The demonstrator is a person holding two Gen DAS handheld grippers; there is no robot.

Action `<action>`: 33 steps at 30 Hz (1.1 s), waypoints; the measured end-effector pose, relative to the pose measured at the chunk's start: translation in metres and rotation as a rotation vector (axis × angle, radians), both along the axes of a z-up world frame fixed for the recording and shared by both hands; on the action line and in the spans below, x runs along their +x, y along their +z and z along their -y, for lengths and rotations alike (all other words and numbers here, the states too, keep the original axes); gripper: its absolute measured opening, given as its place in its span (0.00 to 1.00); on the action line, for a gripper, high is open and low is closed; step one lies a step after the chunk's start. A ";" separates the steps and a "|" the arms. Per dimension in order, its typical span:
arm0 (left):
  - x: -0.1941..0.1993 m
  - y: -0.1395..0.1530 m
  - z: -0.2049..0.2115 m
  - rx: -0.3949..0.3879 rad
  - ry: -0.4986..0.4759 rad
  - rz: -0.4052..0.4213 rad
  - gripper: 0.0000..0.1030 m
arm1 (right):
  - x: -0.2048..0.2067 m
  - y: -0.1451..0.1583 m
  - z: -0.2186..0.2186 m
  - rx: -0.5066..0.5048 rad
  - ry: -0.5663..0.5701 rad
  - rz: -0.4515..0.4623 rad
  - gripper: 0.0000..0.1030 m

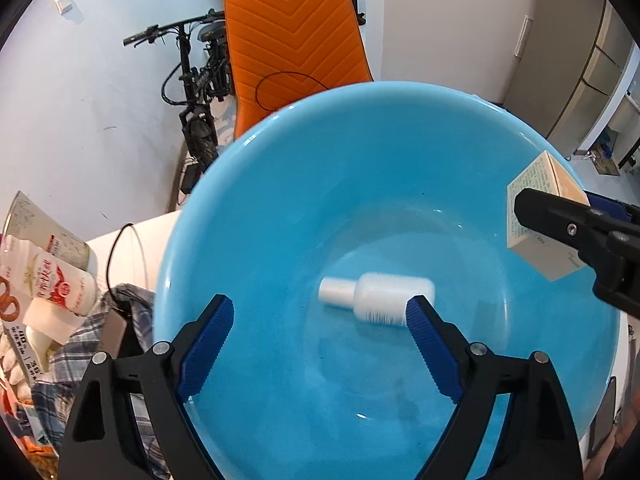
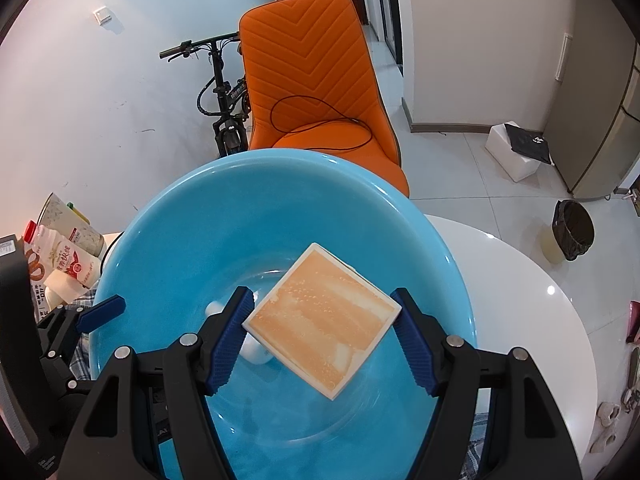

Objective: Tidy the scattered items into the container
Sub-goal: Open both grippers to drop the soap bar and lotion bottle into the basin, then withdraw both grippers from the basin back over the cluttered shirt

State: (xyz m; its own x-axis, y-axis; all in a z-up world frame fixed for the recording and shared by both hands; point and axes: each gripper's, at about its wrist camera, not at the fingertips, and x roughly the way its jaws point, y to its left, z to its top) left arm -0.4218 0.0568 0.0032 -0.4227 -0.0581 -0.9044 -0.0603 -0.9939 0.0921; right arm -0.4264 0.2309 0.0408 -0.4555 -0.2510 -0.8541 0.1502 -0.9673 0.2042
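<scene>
left wrist view
left gripper [image 1: 320, 312]: jaws wide apart over blue basin [image 1: 248, 208], nothing pinched; no earlier picture, so no word on motion.
white bottle [image 1: 378, 298]: lying on its side on basin floor, cap toward picture-left; right blue pad overlaps its end in the picture, contact unclear, looks released.
bottle look: small, opaque white plastic, rounded shoulders, smooth cap; light, likely to roll.
box [image 1: 538, 216]: cream carton with fine print, at picture-right over basin rim, clamped in right gripper [image 1: 560, 236].
risk: bottle rolling under the incoming box, caused by curved floor; likely harmless, stays inside.
clutter: milk bottle [image 1: 60, 280] and plaid cloth [image 1: 120, 320] left of basin, still outside.

right wrist view
right gripper [image 2: 322, 320]: closed narrow on box [image 2: 322, 320], pads on two opposite corners, box held as a diamond above basin [image 2: 168, 232].
box look: flat square carton, orange-and-white mottled face, pale edges, stiff card.
risk: corner grip thin, box may pivot or slip early; drop from height may land on white bottle [image 2: 253, 354] partly hidden beneath, or tip onto rim.
risk cause: little pad contact, left gripper [image 2: 100, 308] close by at picture-left, possible bump.
location: box over basin centre, not yet inside; basin on white table [image 2: 520, 280].
</scene>
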 end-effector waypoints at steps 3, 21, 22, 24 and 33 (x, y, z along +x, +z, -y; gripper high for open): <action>0.007 0.006 0.003 0.019 0.009 -0.009 0.87 | -0.001 0.000 0.001 -0.007 0.005 -0.004 0.67; 0.028 0.021 0.018 0.068 0.029 -0.061 0.87 | 0.015 0.004 0.002 0.026 0.028 -0.044 0.88; 0.032 0.023 0.019 0.062 0.028 -0.072 0.87 | 0.018 0.005 0.001 0.028 0.026 -0.048 0.88; 0.041 0.030 0.023 0.054 0.020 -0.102 0.87 | 0.026 0.012 -0.004 0.027 0.026 -0.069 0.88; 0.105 0.074 0.038 0.070 0.022 -0.272 0.87 | 0.079 0.054 -0.017 -0.066 0.032 -0.205 0.88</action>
